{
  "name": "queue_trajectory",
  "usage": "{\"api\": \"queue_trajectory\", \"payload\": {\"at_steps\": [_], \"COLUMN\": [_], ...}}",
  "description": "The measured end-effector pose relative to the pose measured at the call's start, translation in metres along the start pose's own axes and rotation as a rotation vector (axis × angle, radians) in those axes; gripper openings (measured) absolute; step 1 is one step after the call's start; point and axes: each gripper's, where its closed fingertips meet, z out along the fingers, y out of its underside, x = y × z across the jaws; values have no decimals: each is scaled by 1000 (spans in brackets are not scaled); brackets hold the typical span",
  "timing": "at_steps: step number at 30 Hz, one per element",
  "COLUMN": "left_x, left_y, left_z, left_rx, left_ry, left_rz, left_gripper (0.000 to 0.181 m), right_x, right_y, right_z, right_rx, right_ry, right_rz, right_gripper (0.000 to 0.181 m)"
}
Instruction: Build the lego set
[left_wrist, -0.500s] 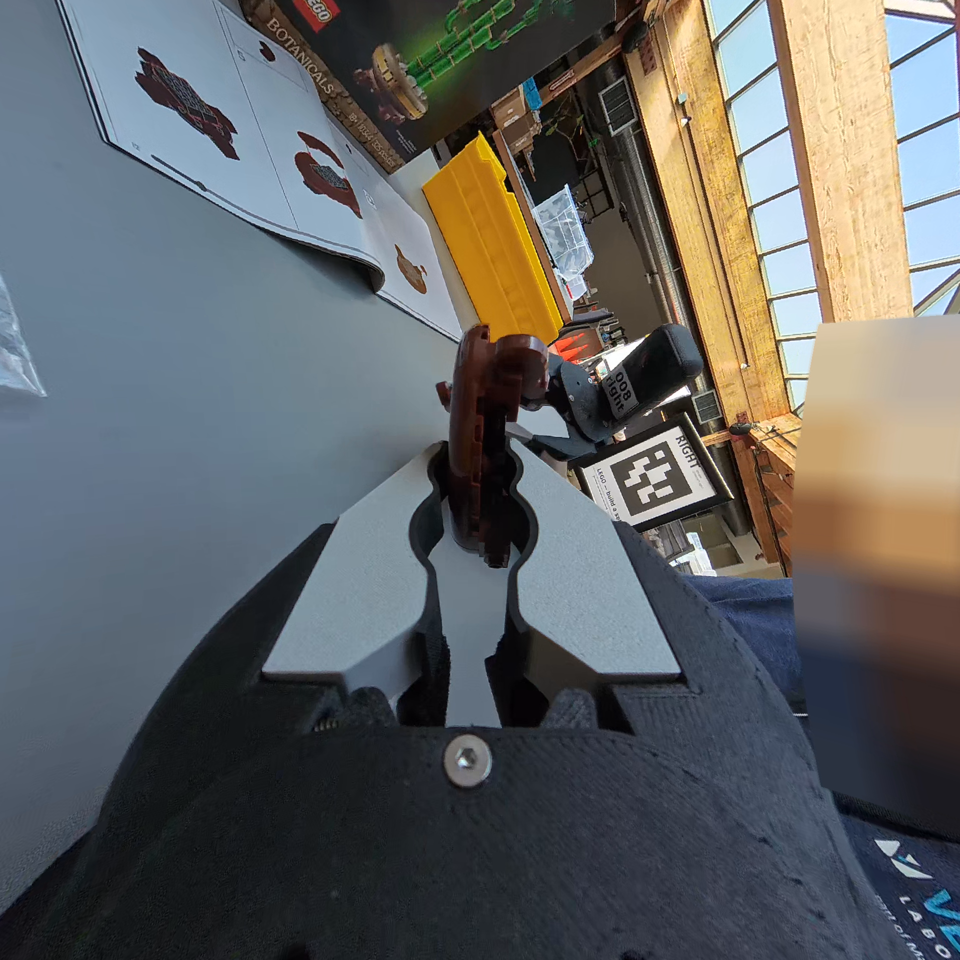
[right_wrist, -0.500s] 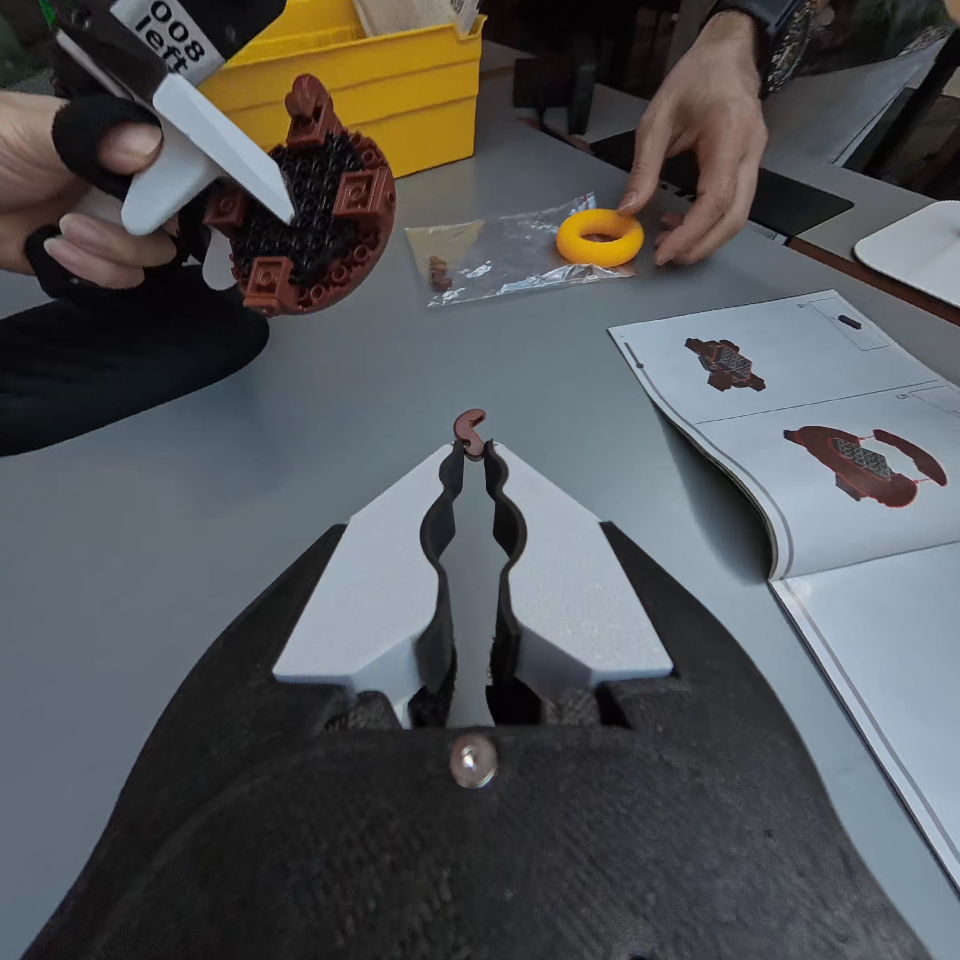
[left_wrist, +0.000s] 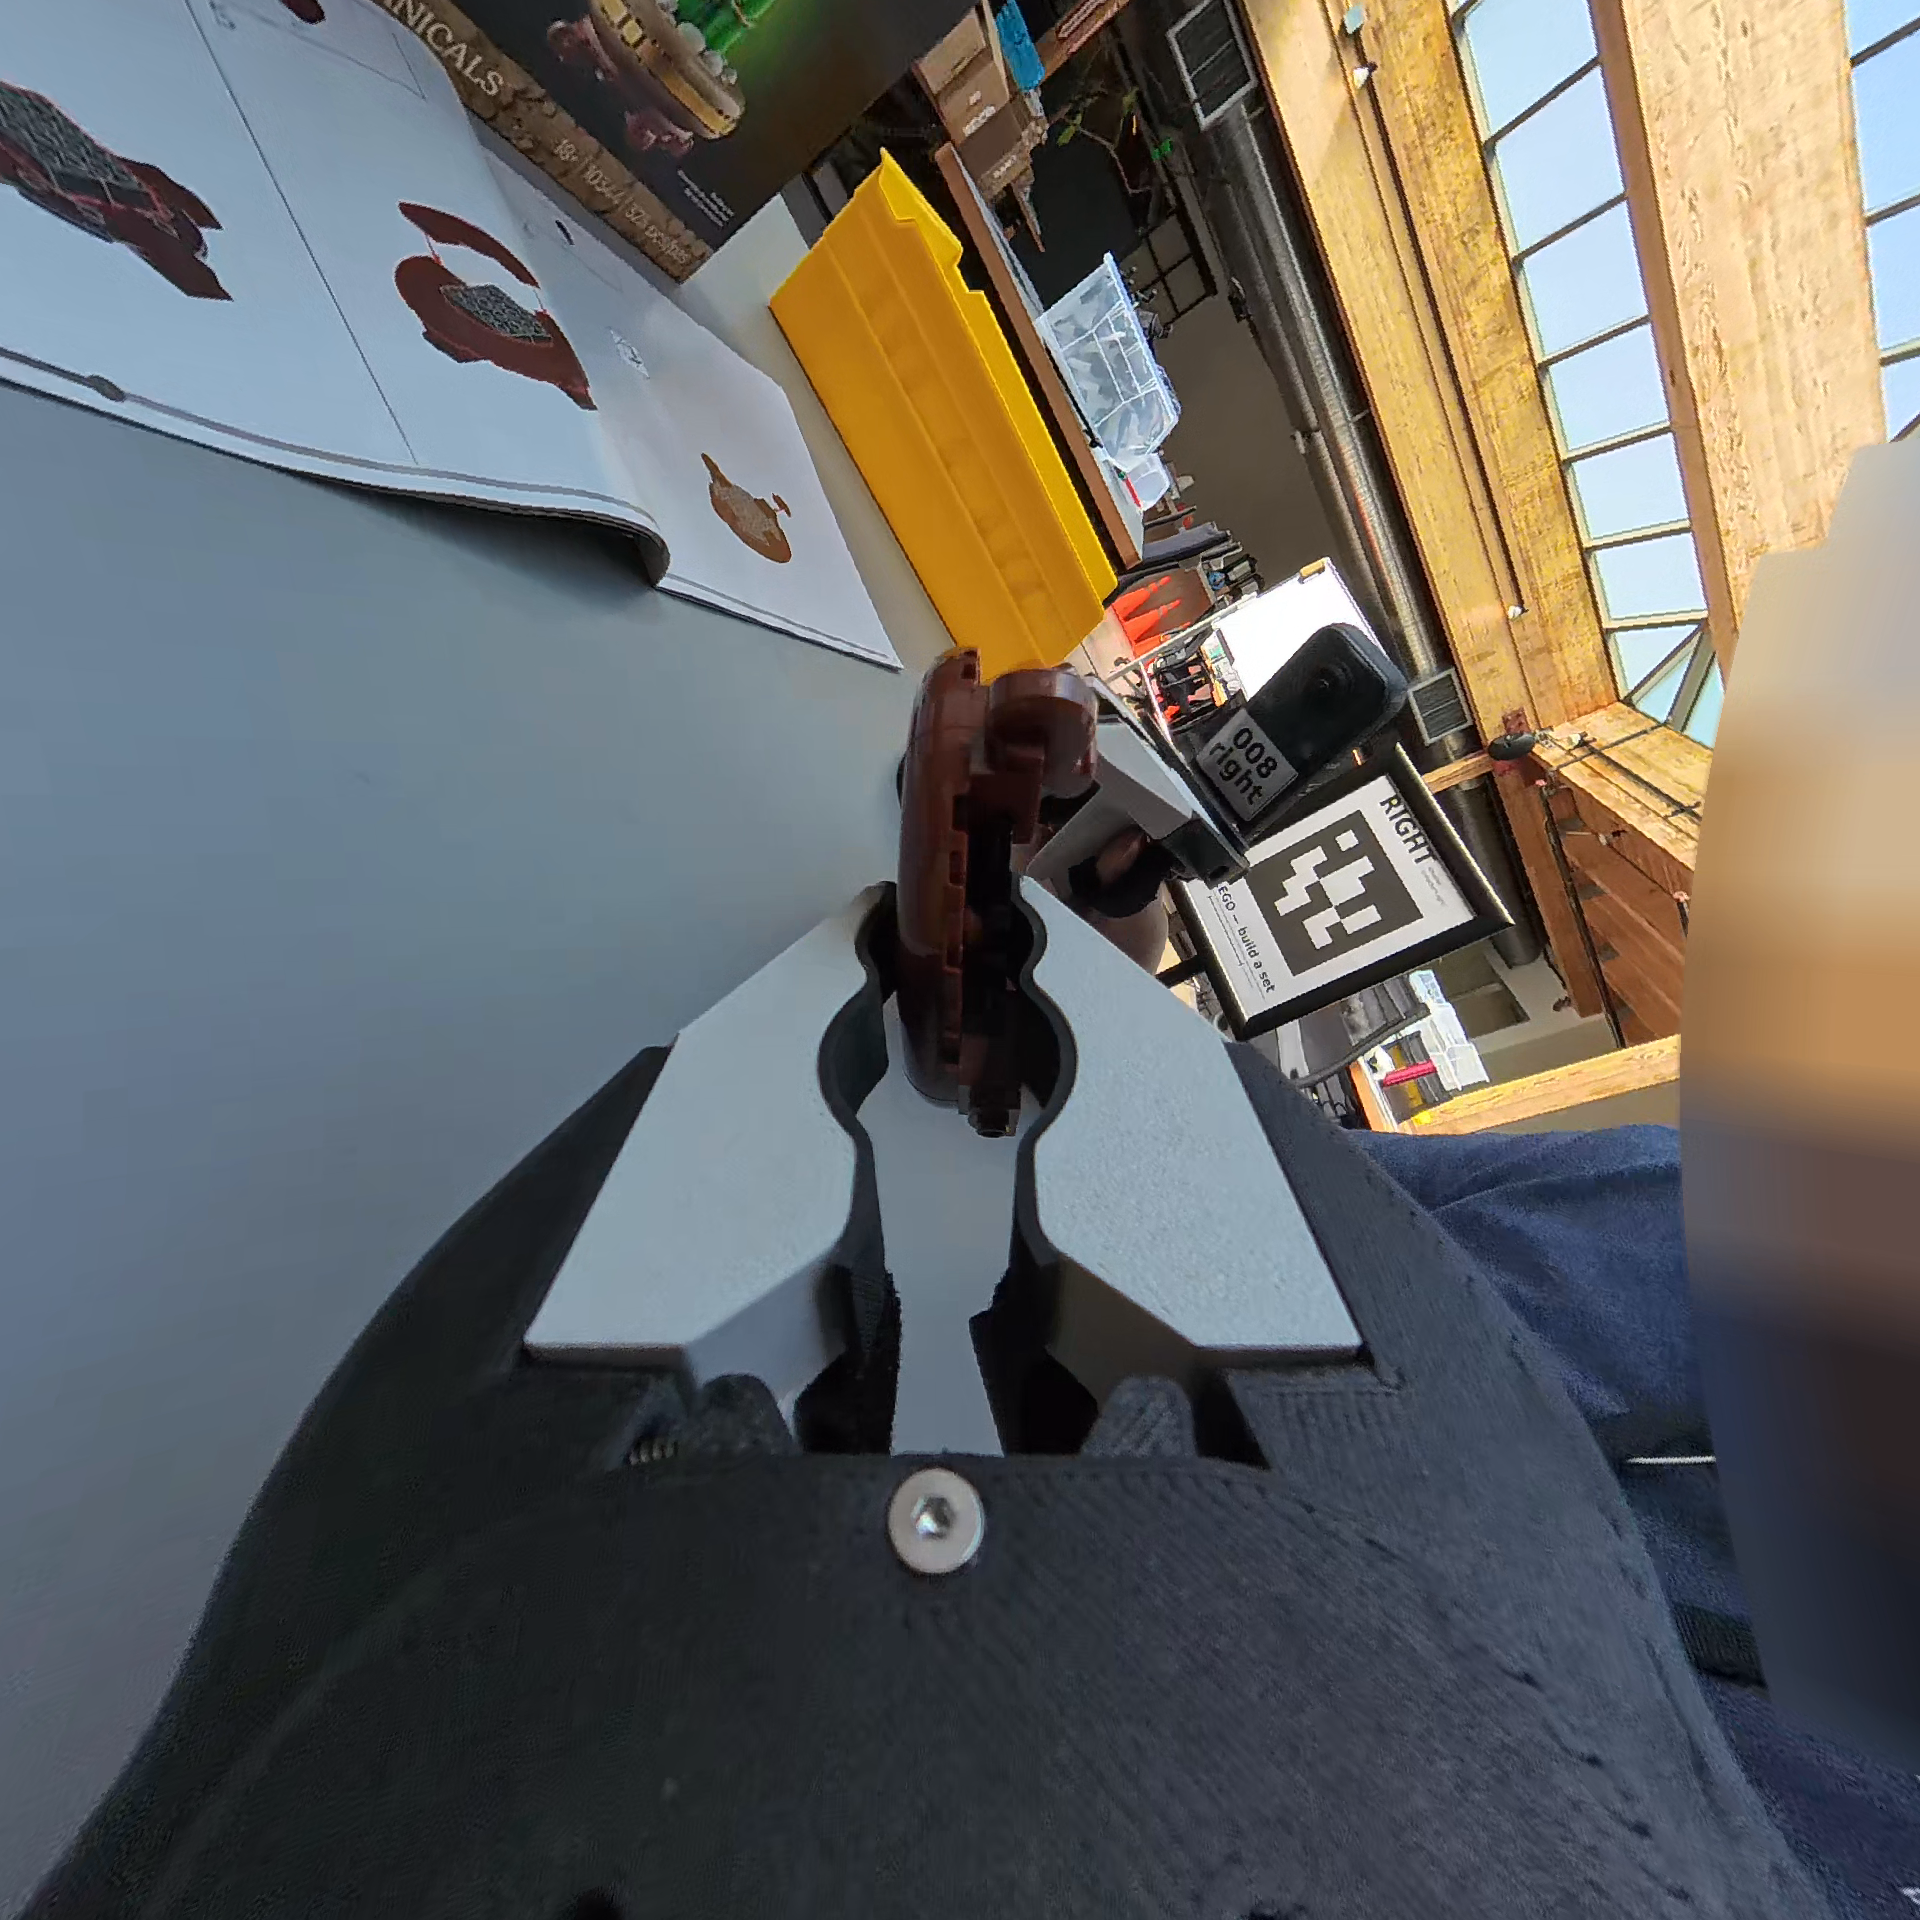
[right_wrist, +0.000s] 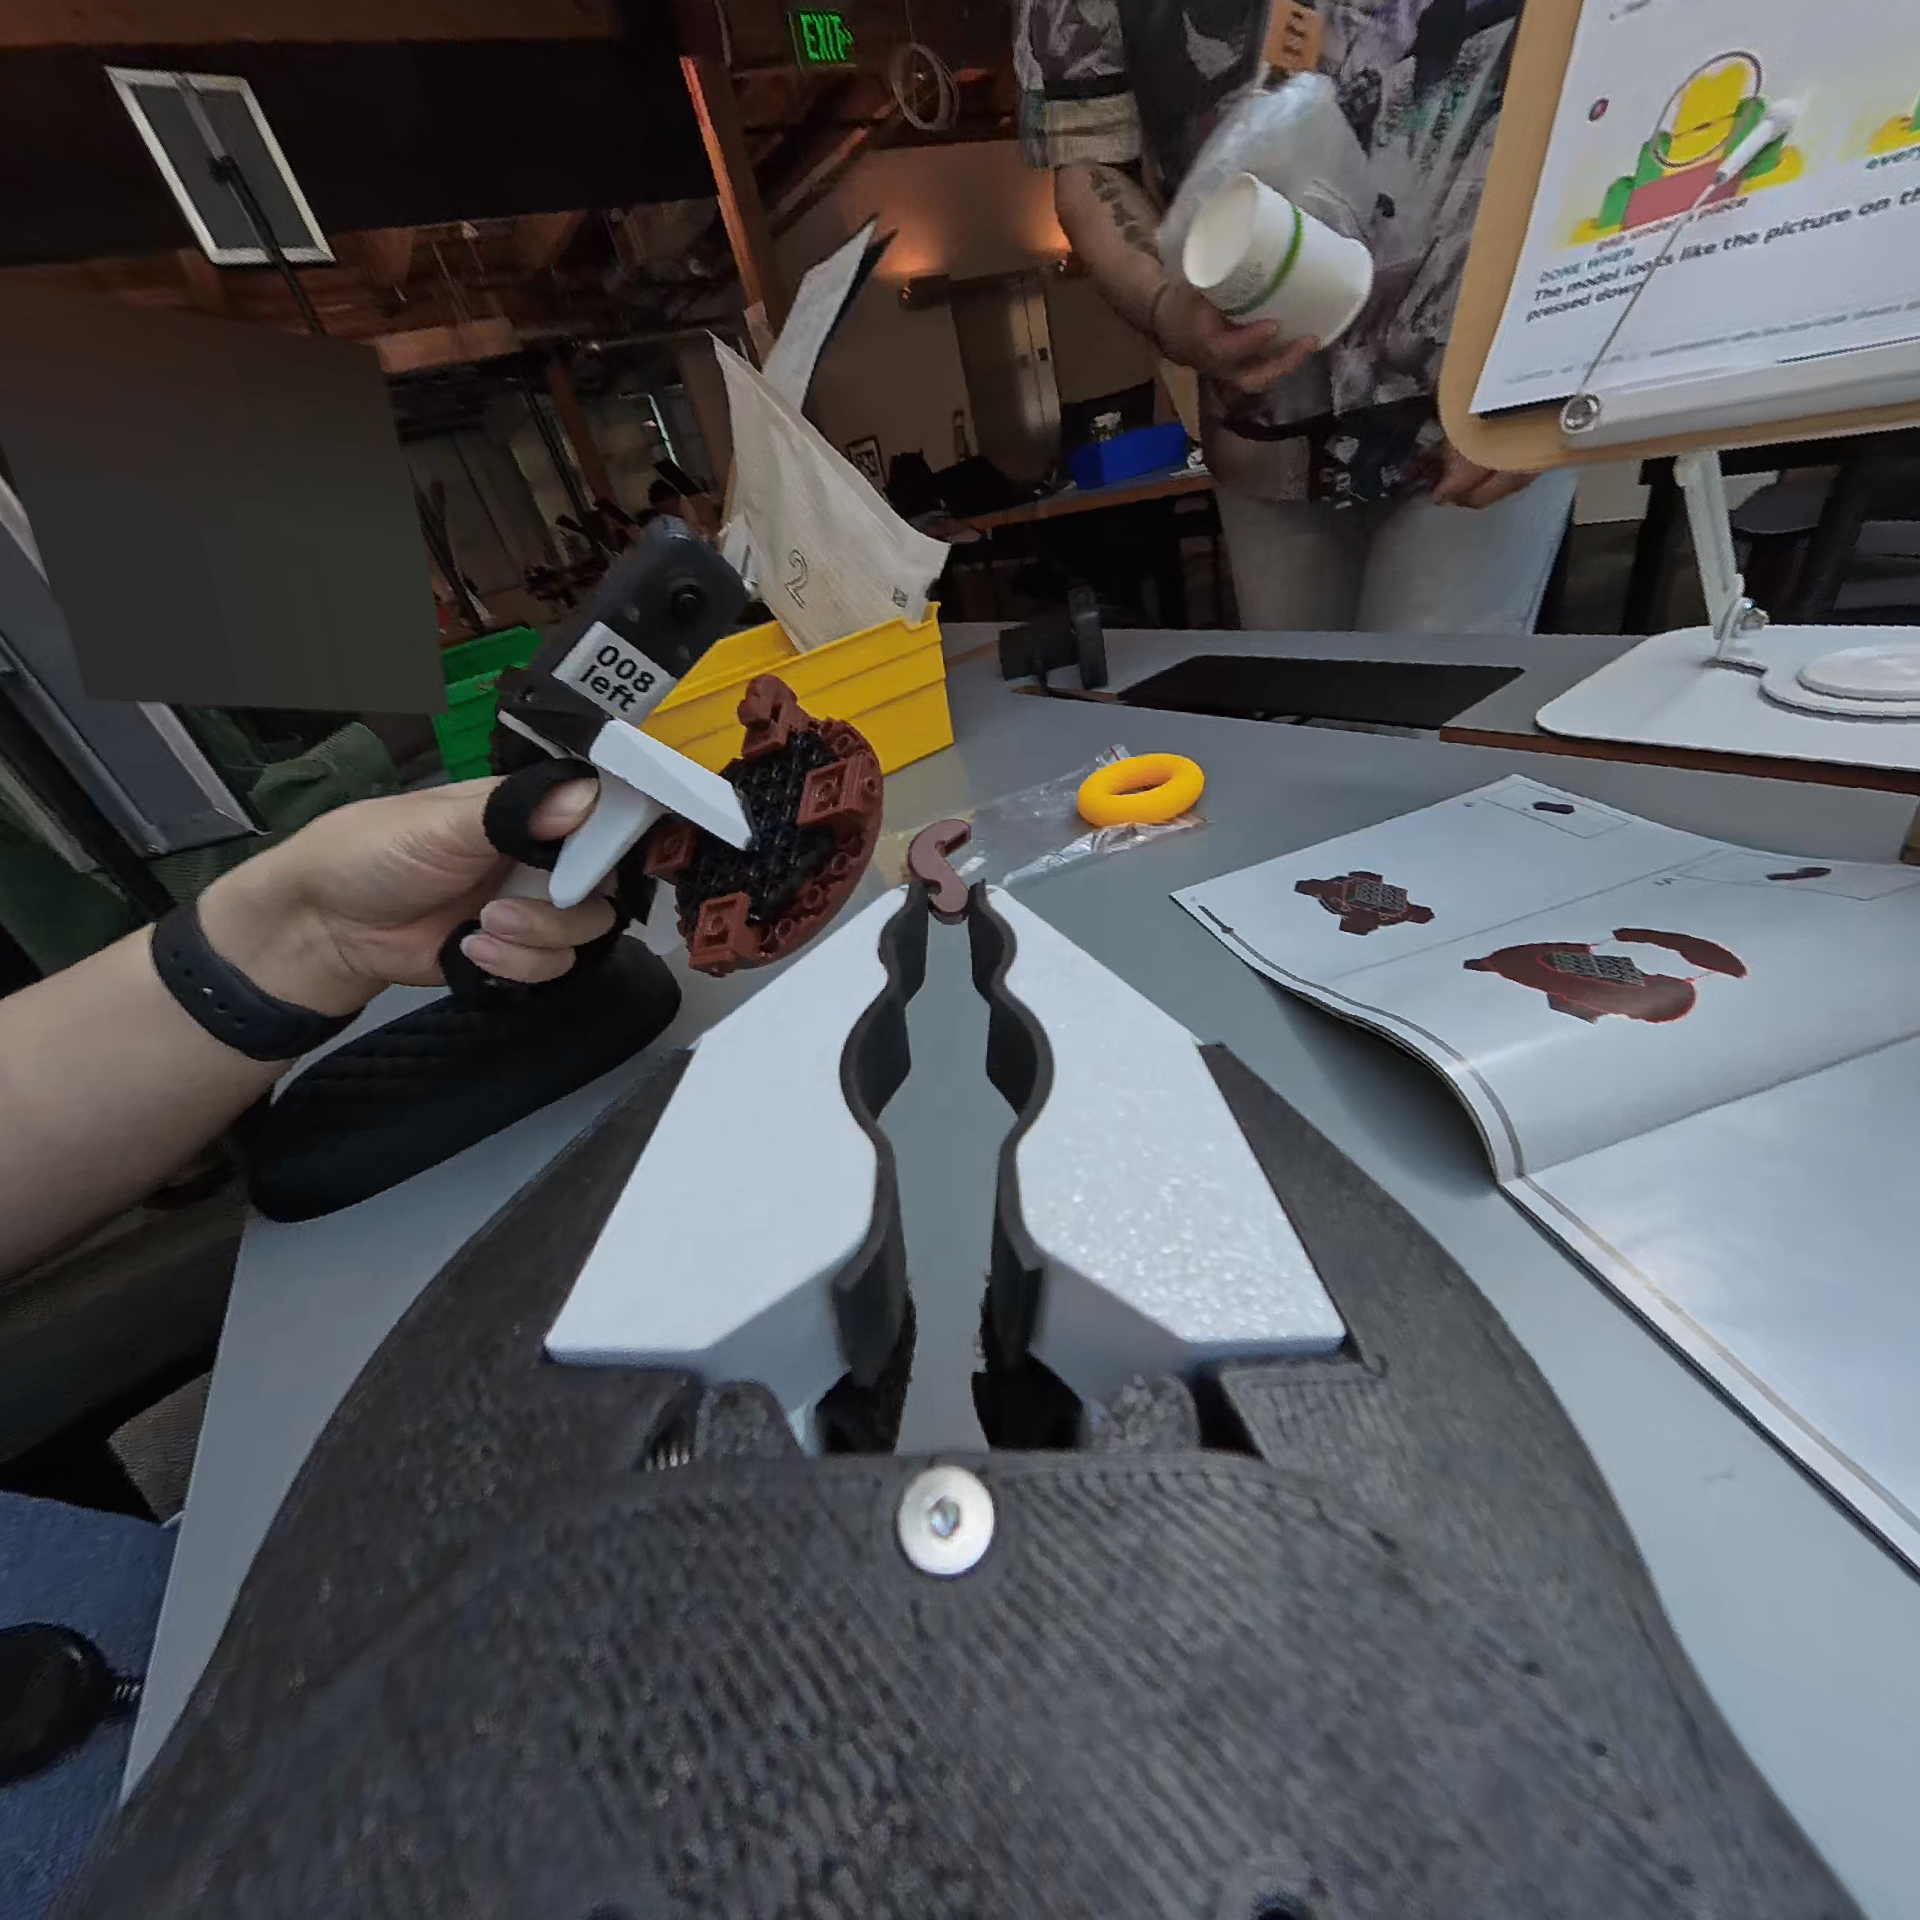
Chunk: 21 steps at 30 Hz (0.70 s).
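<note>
My left gripper is shut on the round brown and black lego disc, held edge-on above the grey table. In the right wrist view the disc faces me with its studs, held by the left gripper in a hand at the left. My right gripper is shut on a small brown S-shaped piece, just right of the disc and apart from it. The right gripper also shows behind the disc in the left wrist view.
An open instruction booklet lies at the right. A yellow ring lies on a clear bag. A yellow bin stands behind. A person with a white cup stands across the table. A stand with a sheet is far right. The gap from one gripper's tips to the other's is roughly 9 cm.
My right gripper has risen and tilted up with the S-shaped piece, closer to the disc. The hand that touched the yellow ring has gone. The left gripper has moved nearer the booklet.
</note>
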Motion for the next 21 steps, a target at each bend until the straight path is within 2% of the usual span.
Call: {"api": "queue_trajectory", "payload": {"at_steps": [5,9,11,14,16,21], "left_x": [19,24,24,8,-2,-22], "left_y": [5,3,1,2,4,11], "left_z": [3,1,-2,-10,-17,-29], "left_rx": [-21,-4,12,12,23,22], "left_ry": [48,18,5,-59,-81,-165], "left_rz": [170,276,272,173,89,24], "left_gripper": [17,17,17,17,17,17], "right_x": [-28,-40,-29,-21,-18,-12], "right_y": [-21,-20,-6,50,77,108], "right_z": [-6,-3,5,17,20,22], "right_rx": [101,88,-10,-348,-470,-689], "right_ry": [-122,-141,-87,-96,-72,92], "right_rz": [-108,-163,-56,279,400,258], "right_gripper": [7,7,7,7,7,6]}}
